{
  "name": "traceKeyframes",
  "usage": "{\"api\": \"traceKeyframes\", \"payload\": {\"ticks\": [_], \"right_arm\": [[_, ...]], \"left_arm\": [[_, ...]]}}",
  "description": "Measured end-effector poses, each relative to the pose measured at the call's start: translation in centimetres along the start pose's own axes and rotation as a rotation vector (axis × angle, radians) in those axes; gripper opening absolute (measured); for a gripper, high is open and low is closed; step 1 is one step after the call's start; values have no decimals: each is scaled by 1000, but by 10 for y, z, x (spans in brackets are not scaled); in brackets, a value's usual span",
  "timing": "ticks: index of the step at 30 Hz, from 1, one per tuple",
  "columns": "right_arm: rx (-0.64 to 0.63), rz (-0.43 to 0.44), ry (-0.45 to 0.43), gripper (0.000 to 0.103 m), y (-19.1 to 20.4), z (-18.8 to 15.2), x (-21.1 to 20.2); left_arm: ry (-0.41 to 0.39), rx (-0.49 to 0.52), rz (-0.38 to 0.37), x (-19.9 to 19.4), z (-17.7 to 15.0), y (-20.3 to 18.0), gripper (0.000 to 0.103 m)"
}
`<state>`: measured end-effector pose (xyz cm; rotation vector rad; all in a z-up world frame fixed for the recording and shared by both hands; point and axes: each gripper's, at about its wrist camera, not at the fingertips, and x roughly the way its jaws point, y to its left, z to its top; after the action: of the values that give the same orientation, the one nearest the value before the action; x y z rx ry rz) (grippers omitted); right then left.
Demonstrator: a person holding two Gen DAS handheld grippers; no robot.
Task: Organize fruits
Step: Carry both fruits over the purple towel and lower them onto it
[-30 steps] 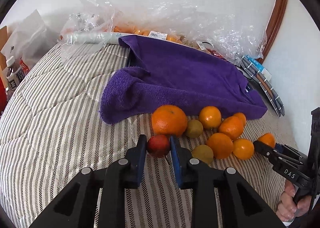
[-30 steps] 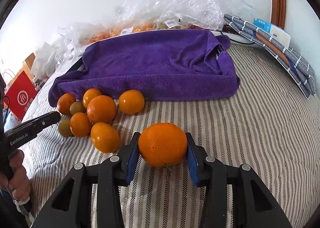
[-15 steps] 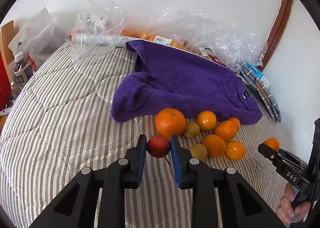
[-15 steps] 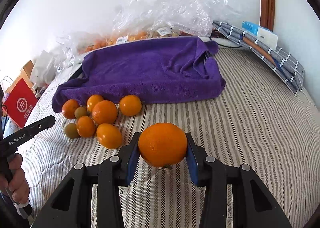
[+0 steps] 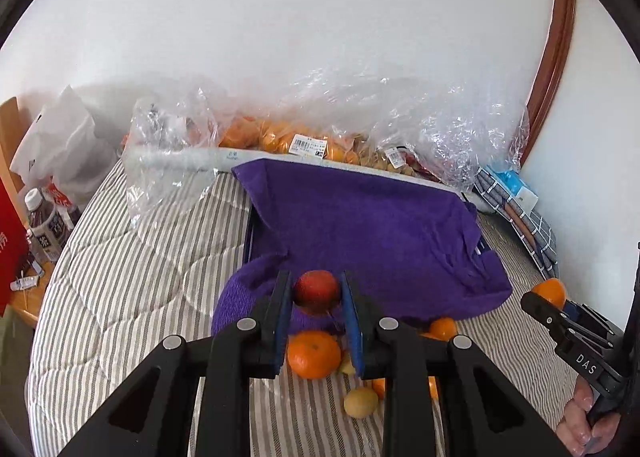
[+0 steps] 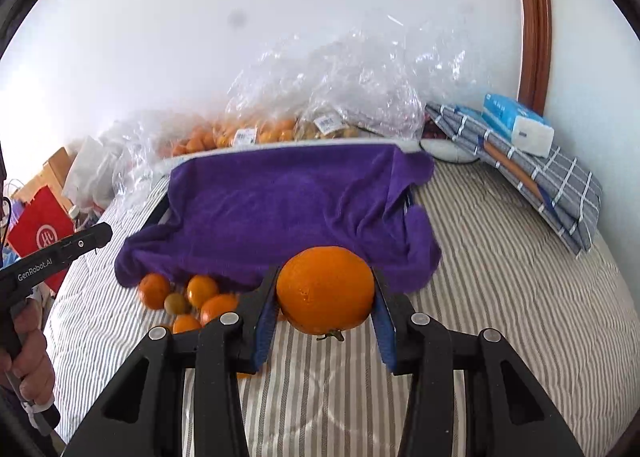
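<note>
Left gripper (image 5: pixel 316 293) clamping a red fruit (image 5: pixel 317 291) and right gripper (image 6: pixel 325 291) clamping an orange (image 6: pixel 325 289) have both risen.

"DAS" stands in white letters on the black body of the right hand-held gripper (image 5: pixel 556 307), seen from the left wrist. "GenRobot.AI" stands in white on the left hand-held gripper (image 6: pixel 94 237), seen from the right wrist. The barcode labels (image 5: pixel 308 145) on the fruit bags and the red bag's (image 6: pixel 40 229) white logo are too small to read.

Both grippers, left gripper (image 5: pixel 316 293) and right gripper (image 6: pixel 325 291), apparently rose.
</note>
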<state>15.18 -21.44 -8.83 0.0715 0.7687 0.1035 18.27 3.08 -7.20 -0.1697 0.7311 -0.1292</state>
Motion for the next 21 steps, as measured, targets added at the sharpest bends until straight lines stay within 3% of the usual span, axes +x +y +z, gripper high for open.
{"api": "traceKeyframes", "payload": {"ticks": [10,21], "right_arm": [[-14,-4,-51,43,-2,52,33],[-29,-7,-25,43,-1,75,91]], "left_arm": [[-35,-11,14,42,45,-5,23],[4,-22,18,105,45,0,23]]}}
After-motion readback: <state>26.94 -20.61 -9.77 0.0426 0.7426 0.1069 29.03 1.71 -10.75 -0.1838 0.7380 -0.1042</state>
